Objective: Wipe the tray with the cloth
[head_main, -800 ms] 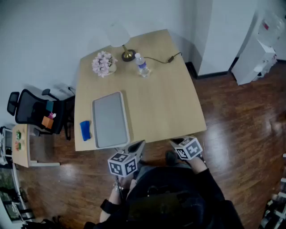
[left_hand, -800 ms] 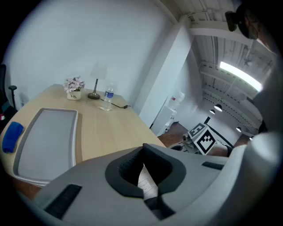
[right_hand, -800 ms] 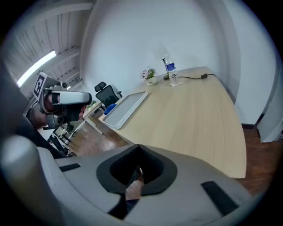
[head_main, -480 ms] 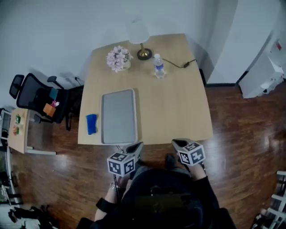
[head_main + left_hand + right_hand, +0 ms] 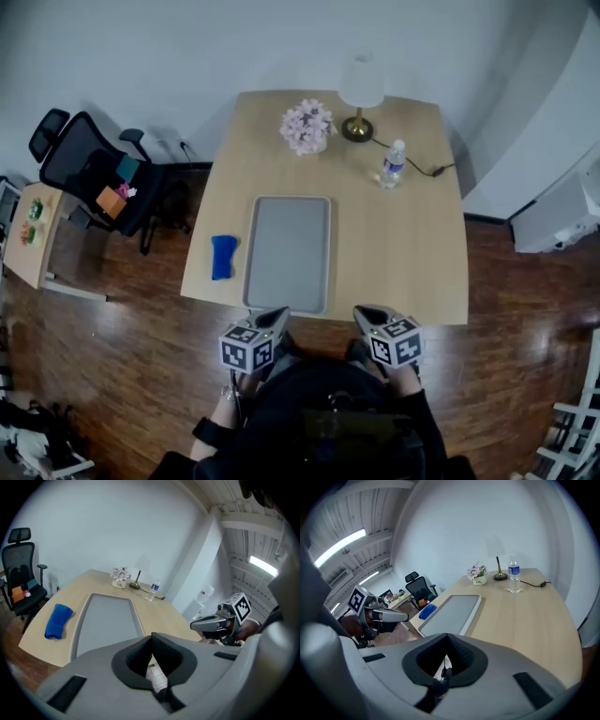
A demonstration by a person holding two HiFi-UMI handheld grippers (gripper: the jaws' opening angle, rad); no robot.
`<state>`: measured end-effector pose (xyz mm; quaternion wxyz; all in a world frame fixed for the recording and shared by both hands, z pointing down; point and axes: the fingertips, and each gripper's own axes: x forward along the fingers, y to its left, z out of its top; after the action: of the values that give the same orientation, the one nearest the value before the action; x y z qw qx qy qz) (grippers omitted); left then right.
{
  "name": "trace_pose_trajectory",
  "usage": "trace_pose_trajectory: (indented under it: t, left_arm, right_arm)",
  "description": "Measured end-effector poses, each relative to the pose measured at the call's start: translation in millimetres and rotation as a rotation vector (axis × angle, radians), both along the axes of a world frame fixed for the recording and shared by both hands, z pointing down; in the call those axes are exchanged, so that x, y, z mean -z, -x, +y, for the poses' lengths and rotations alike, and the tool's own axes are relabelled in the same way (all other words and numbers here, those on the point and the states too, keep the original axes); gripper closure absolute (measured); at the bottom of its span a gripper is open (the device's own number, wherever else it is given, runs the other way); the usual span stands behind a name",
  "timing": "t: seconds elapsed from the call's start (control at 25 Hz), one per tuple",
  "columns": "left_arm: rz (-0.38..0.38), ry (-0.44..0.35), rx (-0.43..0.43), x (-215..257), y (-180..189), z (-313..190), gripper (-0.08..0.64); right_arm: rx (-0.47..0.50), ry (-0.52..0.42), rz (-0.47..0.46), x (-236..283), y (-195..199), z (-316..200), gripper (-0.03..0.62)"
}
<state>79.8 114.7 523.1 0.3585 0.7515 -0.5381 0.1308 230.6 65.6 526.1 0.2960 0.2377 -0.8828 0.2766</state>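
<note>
A grey rectangular tray point(image 5: 288, 253) lies on the wooden table point(image 5: 403, 253), left of centre, and is empty. A folded blue cloth point(image 5: 223, 256) lies on the table just left of the tray, apart from it. Both grippers hover off the table's near edge, over the floor. My left gripper point(image 5: 278, 314) is shut and holds nothing, and points toward the tray's near end. My right gripper point(image 5: 361, 311) is shut and empty too. The left gripper view shows the tray point(image 5: 108, 620) and cloth point(image 5: 57, 619) ahead. The right gripper view shows the tray point(image 5: 452, 612) and cloth point(image 5: 427, 611).
At the table's far end stand a pot of pink flowers point(image 5: 307, 125), a lamp point(image 5: 359, 94) with its cable, and a water bottle point(image 5: 392, 164). A black office chair point(image 5: 94, 173) and a small side table point(image 5: 28, 230) stand to the left. A white cabinet point(image 5: 562, 211) stands on the right.
The head view has swung: the table now sits squarer and nearer the picture's middle. Both grippers stay shut off the near edge, a little lower in the picture.
</note>
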Motion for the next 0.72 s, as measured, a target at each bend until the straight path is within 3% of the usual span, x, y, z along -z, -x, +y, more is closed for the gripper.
trace_pose_trajectory:
  t: [0.48, 0.72]
  left_arm:
    - [0.005, -0.016, 0.076, -16, 161, 35, 0.560]
    - [0.011, 0.005, 0.103, -32, 205, 44, 0.560]
  right_arm:
    - [0.180, -0.018, 0.044, -7, 206, 35, 0.588]
    - [0.275, -0.027, 0.085, -16, 258, 55, 0.586]
